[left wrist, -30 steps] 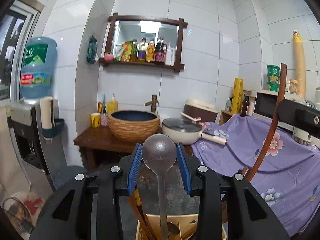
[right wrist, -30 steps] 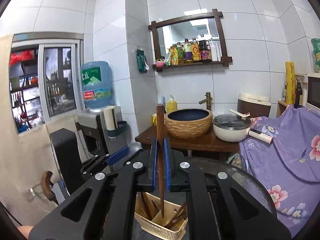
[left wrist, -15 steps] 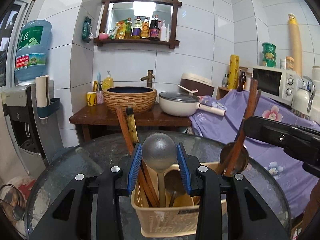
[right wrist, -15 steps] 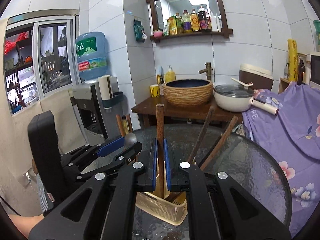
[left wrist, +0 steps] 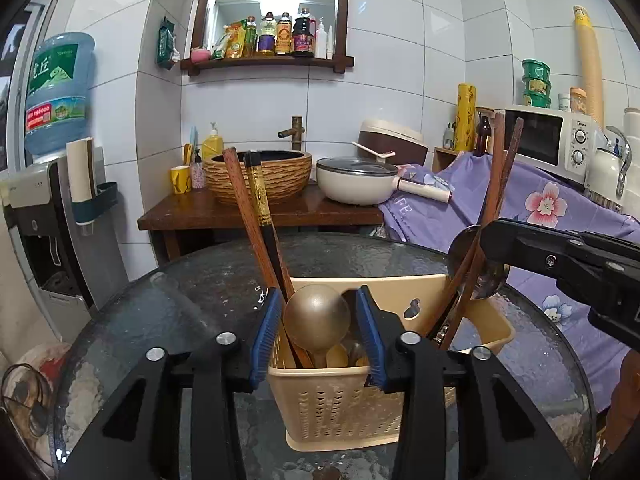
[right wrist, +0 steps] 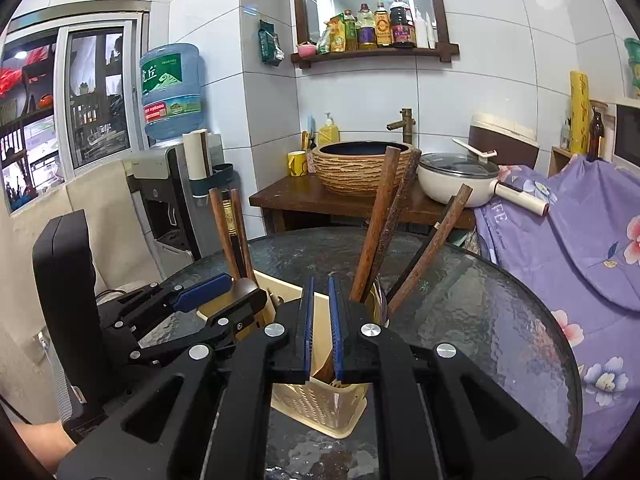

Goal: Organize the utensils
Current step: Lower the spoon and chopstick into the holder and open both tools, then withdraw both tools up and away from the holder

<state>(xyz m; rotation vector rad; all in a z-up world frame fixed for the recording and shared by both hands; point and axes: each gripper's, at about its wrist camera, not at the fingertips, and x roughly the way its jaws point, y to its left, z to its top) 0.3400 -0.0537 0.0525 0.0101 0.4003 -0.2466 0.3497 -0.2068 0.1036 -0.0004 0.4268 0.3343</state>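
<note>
A: Item one, the left gripper [left wrist: 318, 334]. State?

B: Blue pads either side of the golden ladle bowl [left wrist: 317, 322], spread about as wide as the bowl. Whether they press it or merely flank it cannot be told. The ladle stands handle-down in the left end of the beige basket [left wrist: 344, 404]. A second ago the gripper carried it high with the basket only at the bottom edge; now the bowl sits at rim level.

A: Item two, the right gripper [right wrist: 320, 320].

B: Pads close together with a narrow gap, nothing between them. Half a second ago a wooden handle stood clamped there; that handle is gone from the pads, so the piece is judged released into the basket's right end, among the wooden handles [right wrist: 376, 220].

A: Surroundings?

B: Two dark chopstick-like handles [left wrist: 256, 216] lean in the left compartment behind the ladle. A steel spoon [left wrist: 476, 264] and wooden handles lean at the right end. The basket stands on the round glass table [left wrist: 180, 292]; purple floral cloth [left wrist: 560, 208] beyond.

A: Meaning for the task?

B: Right piece stowed; the ladle is seated and likely only needs letting go. No loose utensils show on the table.
</note>
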